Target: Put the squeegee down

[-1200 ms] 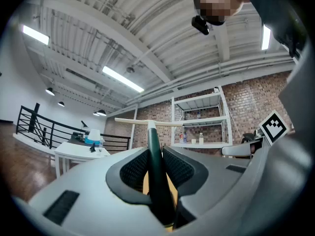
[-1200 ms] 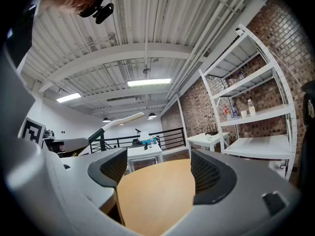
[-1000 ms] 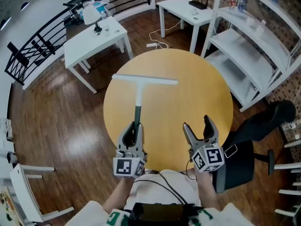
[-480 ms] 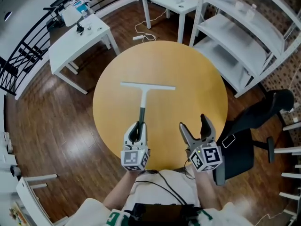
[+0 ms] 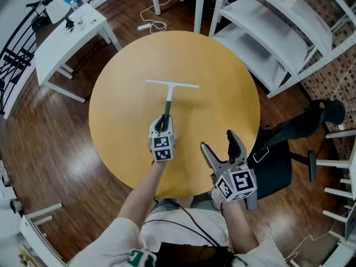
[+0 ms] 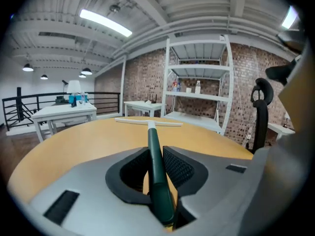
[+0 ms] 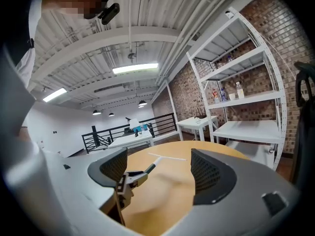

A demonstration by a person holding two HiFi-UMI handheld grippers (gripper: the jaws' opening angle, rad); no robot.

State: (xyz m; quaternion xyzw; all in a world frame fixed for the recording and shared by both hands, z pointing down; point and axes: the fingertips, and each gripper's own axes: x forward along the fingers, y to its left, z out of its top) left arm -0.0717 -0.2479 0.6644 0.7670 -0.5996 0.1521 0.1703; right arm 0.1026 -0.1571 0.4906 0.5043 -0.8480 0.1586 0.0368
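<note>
The squeegee [image 5: 168, 96] has a white crossbar and a dark green handle; it lies low over the round wooden table [image 5: 222, 77], bar pointing away from me. My left gripper [image 5: 163, 125] is shut on the squeegee's handle [image 6: 156, 171], which runs between the pads out to the white bar [image 6: 147, 123]. Whether the bar touches the tabletop I cannot tell. My right gripper [image 5: 218, 144] hangs open near the table's front right edge with nothing between its fingers [image 7: 211, 178]. From the right gripper view, the squeegee [image 7: 156, 162] and left gripper [image 7: 132, 177] show ahead on the left.
White shelving [image 5: 278, 21] stands at the back right, white desks [image 5: 61, 38] at the back left by a black railing. A black office chair [image 5: 295, 143] sits close to the table's right edge. A wood floor [image 5: 50, 143] surrounds the table.
My left gripper has carried the squeegee forward and down toward the tabletop. The right gripper has shifted only slightly and stays open.
</note>
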